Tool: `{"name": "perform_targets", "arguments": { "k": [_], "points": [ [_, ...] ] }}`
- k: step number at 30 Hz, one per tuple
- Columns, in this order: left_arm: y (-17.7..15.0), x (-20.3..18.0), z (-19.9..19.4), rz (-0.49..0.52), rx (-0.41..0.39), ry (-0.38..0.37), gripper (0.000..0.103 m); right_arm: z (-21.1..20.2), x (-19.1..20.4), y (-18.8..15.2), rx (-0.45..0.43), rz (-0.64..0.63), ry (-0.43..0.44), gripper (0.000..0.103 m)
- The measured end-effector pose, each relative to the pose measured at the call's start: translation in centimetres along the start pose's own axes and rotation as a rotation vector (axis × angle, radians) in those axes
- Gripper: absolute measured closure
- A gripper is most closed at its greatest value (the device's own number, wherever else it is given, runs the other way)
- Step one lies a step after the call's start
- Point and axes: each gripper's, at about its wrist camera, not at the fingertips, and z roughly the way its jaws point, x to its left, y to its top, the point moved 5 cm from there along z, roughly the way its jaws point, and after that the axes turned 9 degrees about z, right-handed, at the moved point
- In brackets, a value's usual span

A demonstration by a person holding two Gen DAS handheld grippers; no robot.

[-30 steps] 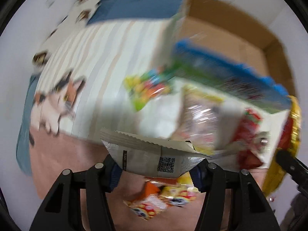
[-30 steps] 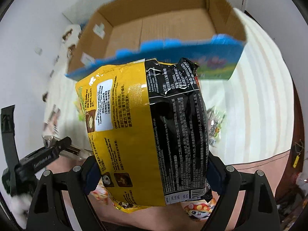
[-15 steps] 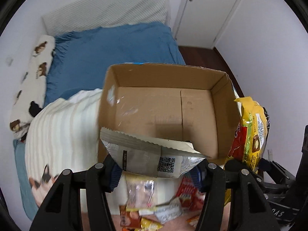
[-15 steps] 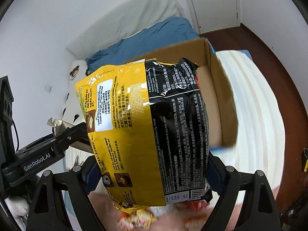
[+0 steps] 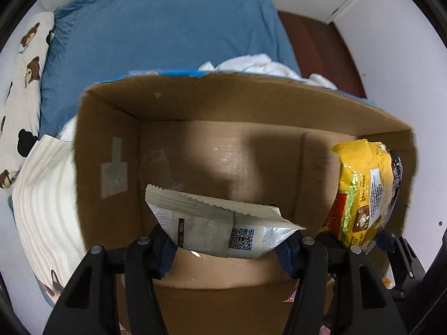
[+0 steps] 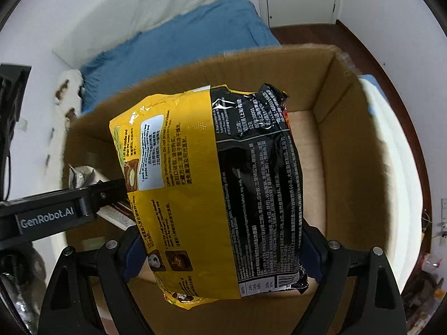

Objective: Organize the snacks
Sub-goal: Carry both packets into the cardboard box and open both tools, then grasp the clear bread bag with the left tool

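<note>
A silver-white packet [image 5: 223, 229] and yellow-black noodle bag [image 6: 212, 192] hang over the open cardboard box [image 5: 251, 106].

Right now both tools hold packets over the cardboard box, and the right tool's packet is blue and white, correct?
Not quite: the right tool holds a yellow and black packet, as the right wrist view shows. Both tools do hold packets over the cardboard box.

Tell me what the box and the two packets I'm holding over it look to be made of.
Box: brown corrugated cardboard, matte, with rough fibrous cut edges and a taped seam.
White packet in the left gripper: seemingly plastic or foil film, silvery sheen, serrated seal edge.
Yellow-and-black packet in the right gripper: glossy printed plastic film, crinkled, with bright glare.
</note>
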Motion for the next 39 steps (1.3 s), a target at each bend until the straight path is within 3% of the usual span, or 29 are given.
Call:
{"name": "perform_targets", "arguments": {
  "k": [11,12,13,15,22,32,39],
  "points": [
    [0.2,1.2,3.6,-0.003,0.093,0.005,0.045,6.3,-1.1,0.9,0.089,-0.014,-0.068,0.011],
    [0.1,1.0,3.4,-0.001,0.082,0.005,0.040,6.6,-1.1,0.9,0.095,-0.018,-0.071,0.010],
    [-0.2,1.1,3.3,-0.003,0.072,0.000,0.025,6.7,-0.8,0.9,0.093,-0.022,-0.073,0.008],
    [-0.7,1.1,2.7,-0.001,0.049,-0.012,0.010,6.3,-0.8,0.8,0.060,-0.038,-0.081,0.005],
    [-3.9,0.5,-0.2,0.023,-0.030,-0.007,0.010,4.4,-1.2,-0.8,0.030,-0.042,-0.023,0.004],
    [-10.6,-1.1,-6.7,0.056,-0.257,0.123,0.010,-2.4,-3.1,-5.0,-0.095,-0.052,-0.020,0.004],
    [-12.5,-2.6,-8.0,0.030,-0.333,0.125,0.010,-6.1,-2.6,-4.8,-0.154,-0.085,-0.021,0.004]
  ]
}}
